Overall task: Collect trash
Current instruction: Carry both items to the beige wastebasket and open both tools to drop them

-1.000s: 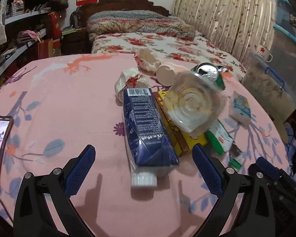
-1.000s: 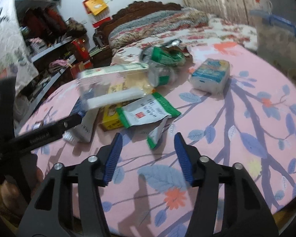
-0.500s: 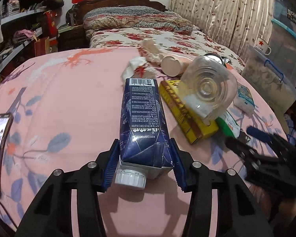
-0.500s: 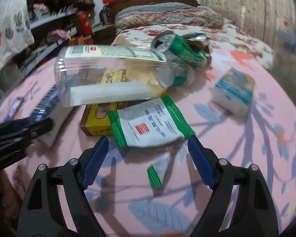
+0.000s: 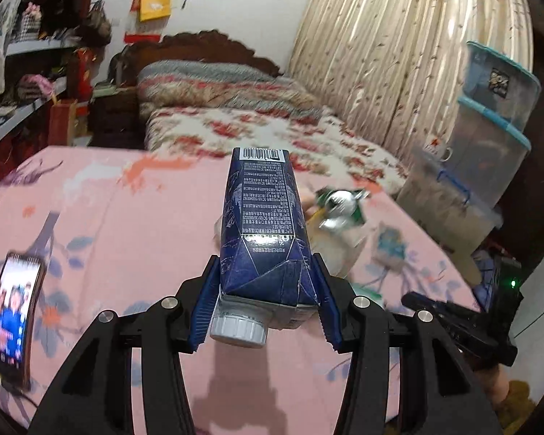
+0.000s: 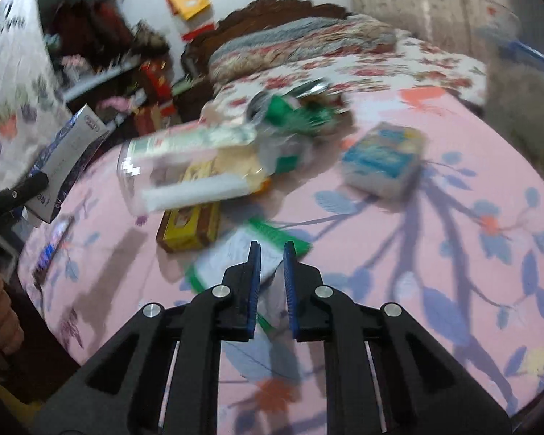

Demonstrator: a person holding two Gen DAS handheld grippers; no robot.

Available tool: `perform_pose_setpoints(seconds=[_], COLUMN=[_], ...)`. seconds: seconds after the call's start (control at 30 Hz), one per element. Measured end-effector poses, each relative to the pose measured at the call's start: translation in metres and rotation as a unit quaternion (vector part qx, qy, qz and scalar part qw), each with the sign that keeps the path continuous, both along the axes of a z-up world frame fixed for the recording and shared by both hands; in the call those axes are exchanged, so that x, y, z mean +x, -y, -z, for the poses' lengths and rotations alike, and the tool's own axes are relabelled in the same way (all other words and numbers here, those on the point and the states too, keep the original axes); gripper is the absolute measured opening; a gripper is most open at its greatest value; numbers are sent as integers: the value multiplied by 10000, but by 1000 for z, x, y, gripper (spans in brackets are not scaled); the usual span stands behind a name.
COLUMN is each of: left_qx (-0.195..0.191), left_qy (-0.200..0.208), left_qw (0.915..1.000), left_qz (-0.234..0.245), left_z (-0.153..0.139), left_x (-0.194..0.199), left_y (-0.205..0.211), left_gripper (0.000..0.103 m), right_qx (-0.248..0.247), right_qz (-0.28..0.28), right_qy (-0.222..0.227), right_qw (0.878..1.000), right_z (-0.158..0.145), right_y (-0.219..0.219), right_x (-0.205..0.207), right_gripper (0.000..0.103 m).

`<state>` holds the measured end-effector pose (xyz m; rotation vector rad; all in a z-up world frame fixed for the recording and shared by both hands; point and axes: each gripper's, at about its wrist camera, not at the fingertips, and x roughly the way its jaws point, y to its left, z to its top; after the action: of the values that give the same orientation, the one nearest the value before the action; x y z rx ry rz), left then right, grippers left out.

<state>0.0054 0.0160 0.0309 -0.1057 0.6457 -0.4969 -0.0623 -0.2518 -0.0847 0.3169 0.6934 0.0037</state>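
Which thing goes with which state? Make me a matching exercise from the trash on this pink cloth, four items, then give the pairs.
Things:
1. carton
2. phone
3. yellow box
4. packet

States:
A. lying partly under the clear jar
B. pinched between the right fingers
C. lifted off the cloth, clamped between the left fingers
D. lying at the cloth's edge, screen lit

Pairs: 1-C, 2-D, 3-A, 4-B
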Motion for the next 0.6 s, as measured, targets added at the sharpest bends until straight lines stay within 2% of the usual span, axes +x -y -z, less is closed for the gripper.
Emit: perform_pose_setpoints(seconds=[0.1,0.17,0.2,0.23,0.27,0.3,0.33,0.4,0.53,0.6], left_qx=[33,-17,-45,-56,-38,-3,49,84,146,152], left_qy=[145,77,37,3,-8,-12,-37,-114,-188,-176], left_qw=[9997,9991,9986,9978,9972,9966,9959,9951,9945,9945], left_qz=[177,413,525,657,753,820,901,979,1023,1021], left_z=[-11,-14,-13,-12,-11,-10,-8,-3,6,6], left_x=[-1,-1,-1,-3,-4,-6,-8,-6,-5,-6], left_y=[22,38,45,52,57,62,69,73,78,75], left_gripper=[47,47,47,47,47,47,47,47,47,47], right_qx=[358,951,1252,1486,1752,1843,1783,1491,1445,1220], right_qz=[154,184,161,164,216,216,115,-110,-355,-364], right_qy=[27,59,42,26,147,217,114,-167,-544,-513], right_qw=[9992,9953,9920,9888,9842,9824,9838,9886,9874,9905], right_z=[-2,3,7,10,13,15,17,22,40,42], right_y=[23,39,45,49,54,54,51,39,21,9], right_x=[-7,-14,-15,-16,-20,-23,-20,-10,11,23], right_gripper=[16,21,47,94,100,96,84,67,63,64])
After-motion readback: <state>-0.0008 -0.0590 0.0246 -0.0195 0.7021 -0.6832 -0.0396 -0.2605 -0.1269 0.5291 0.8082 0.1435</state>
